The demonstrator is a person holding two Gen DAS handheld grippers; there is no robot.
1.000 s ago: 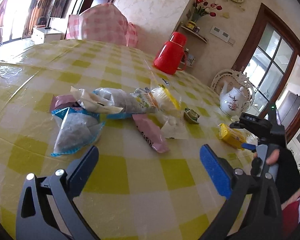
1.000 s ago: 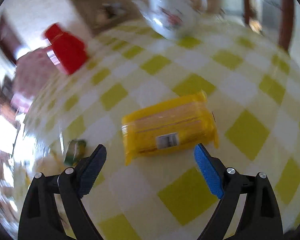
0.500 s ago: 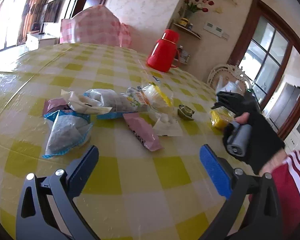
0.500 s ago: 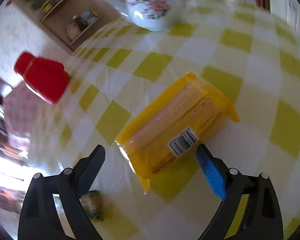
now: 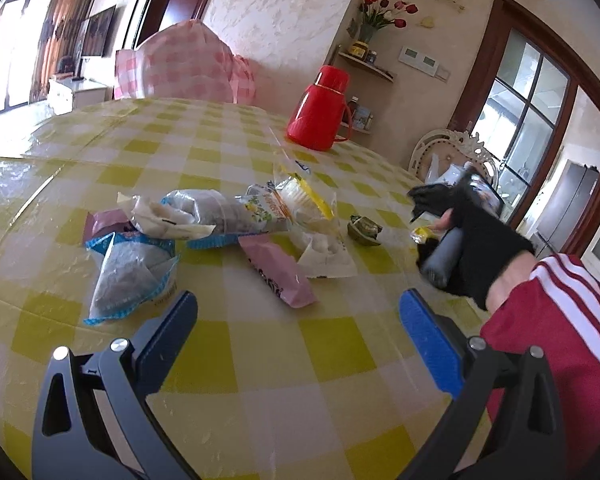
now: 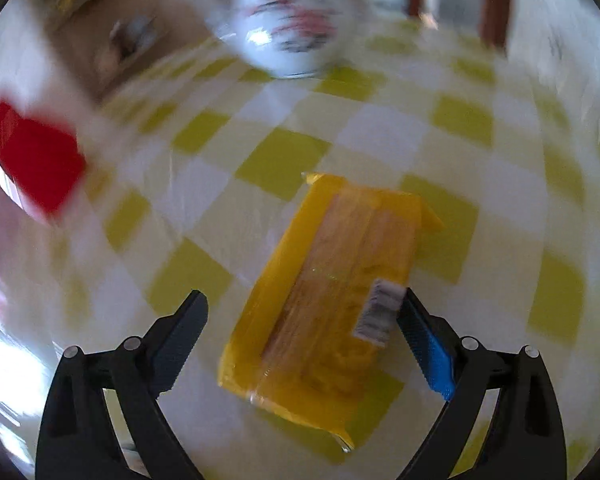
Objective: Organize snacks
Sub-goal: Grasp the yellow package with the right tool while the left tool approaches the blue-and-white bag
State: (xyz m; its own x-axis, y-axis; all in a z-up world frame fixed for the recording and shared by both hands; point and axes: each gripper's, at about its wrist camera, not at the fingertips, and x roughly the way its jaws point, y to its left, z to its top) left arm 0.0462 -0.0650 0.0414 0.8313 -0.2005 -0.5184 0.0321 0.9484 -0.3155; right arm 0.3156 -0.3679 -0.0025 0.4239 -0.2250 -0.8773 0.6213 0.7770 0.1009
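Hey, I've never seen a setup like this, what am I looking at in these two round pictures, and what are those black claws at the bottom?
No robot here: a person holds a hand-held two-finger gripper in each hand, and each gripper carries a fisheye camera looking along its fingers. That is why the pictures are round.

The left-wrist view shows the left gripper, open and empty, above a table with a yellow checked cloth. On it lie a heap of snack packets, a pink packet and a red thermos. The gloved right hand is at the right.

The blurry right-wrist view shows the right gripper, open, its fingers either side of a yellow packet lying on the cloth. Nothing is gripped yet. A white teapot stands beyond.
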